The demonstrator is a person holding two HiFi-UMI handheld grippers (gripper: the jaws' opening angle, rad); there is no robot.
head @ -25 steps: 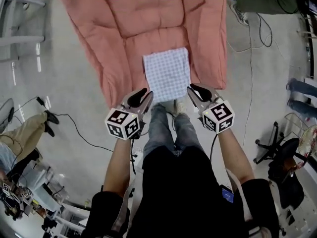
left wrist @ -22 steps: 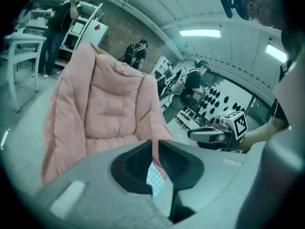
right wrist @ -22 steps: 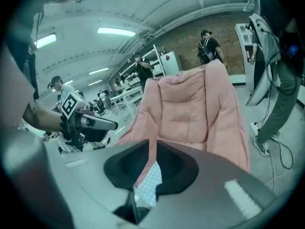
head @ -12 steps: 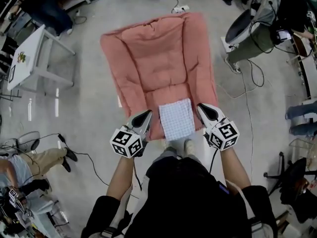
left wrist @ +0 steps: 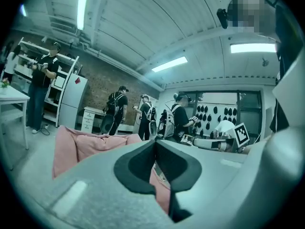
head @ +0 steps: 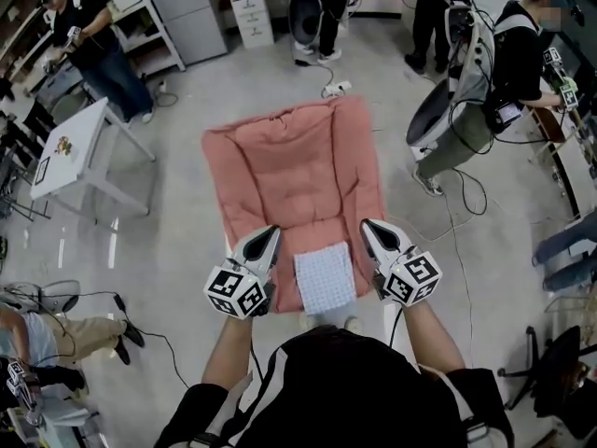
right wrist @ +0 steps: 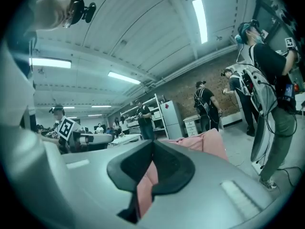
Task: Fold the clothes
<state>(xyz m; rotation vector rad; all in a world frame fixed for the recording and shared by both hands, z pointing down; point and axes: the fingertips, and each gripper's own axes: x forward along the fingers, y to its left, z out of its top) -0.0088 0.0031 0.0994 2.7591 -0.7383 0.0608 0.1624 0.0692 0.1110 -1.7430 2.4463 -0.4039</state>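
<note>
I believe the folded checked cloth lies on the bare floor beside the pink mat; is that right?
Not quite: the head view shows the folded checked cloth lying on the pink mat, at its near end, not beside it.

- A pale grey concrete floor (head: pixel 168 222) carries everything in the head view.
- 1 large salmon-pink quilted mat (head: pixel 294 175) with raised padded sides lies flat on the floor, near the middle.
- 1 small folded white-and-blue checked cloth (head: pixel 324 280) lies flat on the mat's near end, roughly centred.
- Thin black cables (head: pixel 460 241) trail over the floor just right of the mat.
- 1 white table (head: pixel 65 152) stands on the floor, well apart to the left.
</note>
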